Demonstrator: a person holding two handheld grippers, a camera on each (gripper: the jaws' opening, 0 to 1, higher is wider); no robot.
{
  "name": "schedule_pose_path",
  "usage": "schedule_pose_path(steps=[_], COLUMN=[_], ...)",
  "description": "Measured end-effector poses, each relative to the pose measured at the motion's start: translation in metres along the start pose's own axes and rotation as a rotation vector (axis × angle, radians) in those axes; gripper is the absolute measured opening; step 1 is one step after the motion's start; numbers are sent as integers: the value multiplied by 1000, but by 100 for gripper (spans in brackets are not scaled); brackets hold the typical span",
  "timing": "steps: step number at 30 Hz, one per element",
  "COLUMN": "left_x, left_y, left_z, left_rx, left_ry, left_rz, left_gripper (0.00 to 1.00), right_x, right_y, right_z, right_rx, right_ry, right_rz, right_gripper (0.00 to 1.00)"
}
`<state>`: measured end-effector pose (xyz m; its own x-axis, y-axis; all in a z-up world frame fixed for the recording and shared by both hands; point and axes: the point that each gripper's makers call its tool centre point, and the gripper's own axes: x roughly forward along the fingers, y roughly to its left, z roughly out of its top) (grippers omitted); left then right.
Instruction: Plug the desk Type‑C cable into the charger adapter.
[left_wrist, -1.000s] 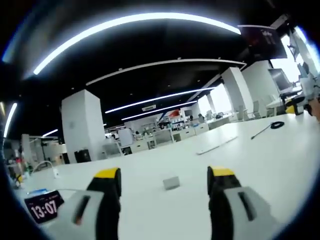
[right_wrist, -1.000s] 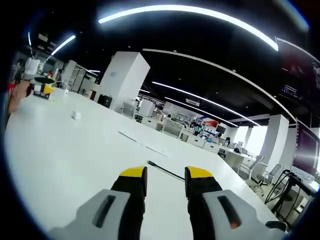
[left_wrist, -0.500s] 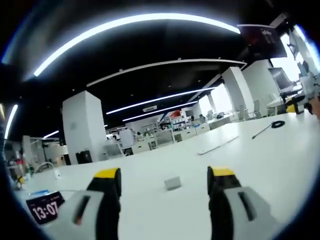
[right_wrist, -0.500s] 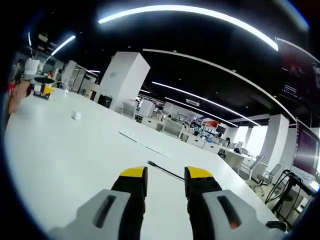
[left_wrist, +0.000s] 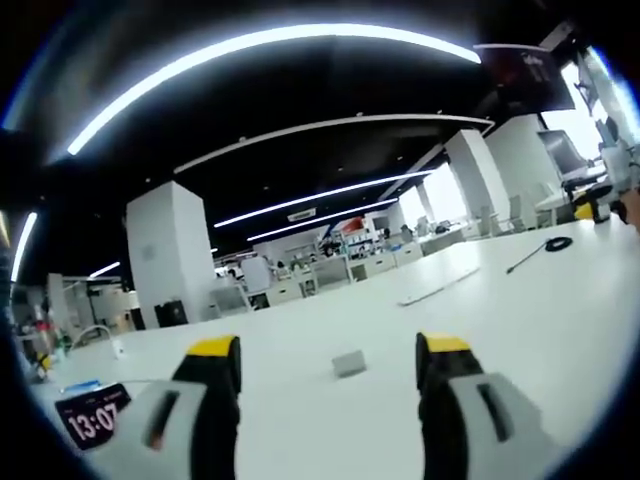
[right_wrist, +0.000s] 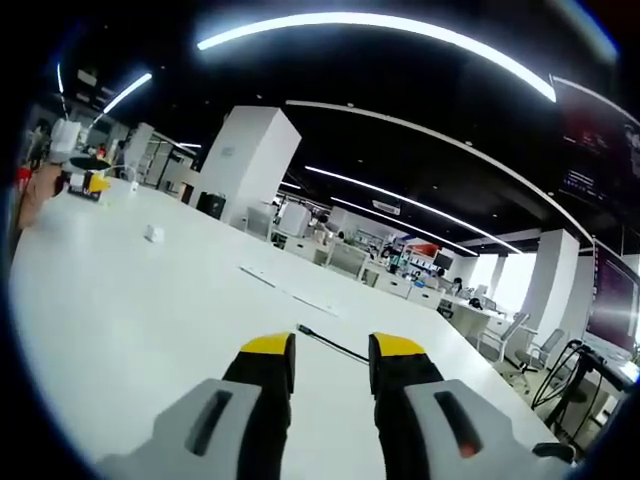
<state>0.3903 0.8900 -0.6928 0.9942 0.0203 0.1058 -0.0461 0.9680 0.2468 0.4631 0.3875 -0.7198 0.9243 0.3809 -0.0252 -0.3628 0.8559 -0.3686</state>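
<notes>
On the white desk (left_wrist: 560, 320), a small grey block-shaped charger adapter (left_wrist: 348, 363) lies straight ahead of the wide-open, empty left gripper (left_wrist: 328, 362). The thin black Type-C cable (right_wrist: 335, 344) runs ahead of the right gripper (right_wrist: 331, 362), its jaws narrowly parted and empty, the nearer hand for it.

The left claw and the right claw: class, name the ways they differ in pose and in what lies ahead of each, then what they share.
The left claw stands wide open; the right claw has its jaws close, a narrow gap between. Ahead of the left claw sits the small white charger adapter; ahead of the right claw lies the black cable, its plug end nearest. Shared: yellow-tipped black jaws, grey bodies, nothing held, both over the white desk.
</notes>
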Motion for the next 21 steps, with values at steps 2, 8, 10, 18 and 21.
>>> schedule_pose_path(steps=[2,8,10,18,21], left_x=[0,-1,-1,-1,-1], left_y=[0,0,-1,-1,5], left_z=[0,0,1,4,0], left_rx=[-1,-3,-2,23,45], left_ry=[0,-1,-3,-17,8], left_rz=[2,-2,-6,-4,21], left_gripper=[71,71,72,69,69], right_x=[0,1,1,1,0], right_y=[0,0,-1,0,0], right_z=[-1,-2,-2,-3,-1], right_rx=[-2,-3,-3,-3,1], right_ry=[3,8,10,12,5], right_rz=[2,0,-3,1,0], right_gripper=[30,30,30,30,30])
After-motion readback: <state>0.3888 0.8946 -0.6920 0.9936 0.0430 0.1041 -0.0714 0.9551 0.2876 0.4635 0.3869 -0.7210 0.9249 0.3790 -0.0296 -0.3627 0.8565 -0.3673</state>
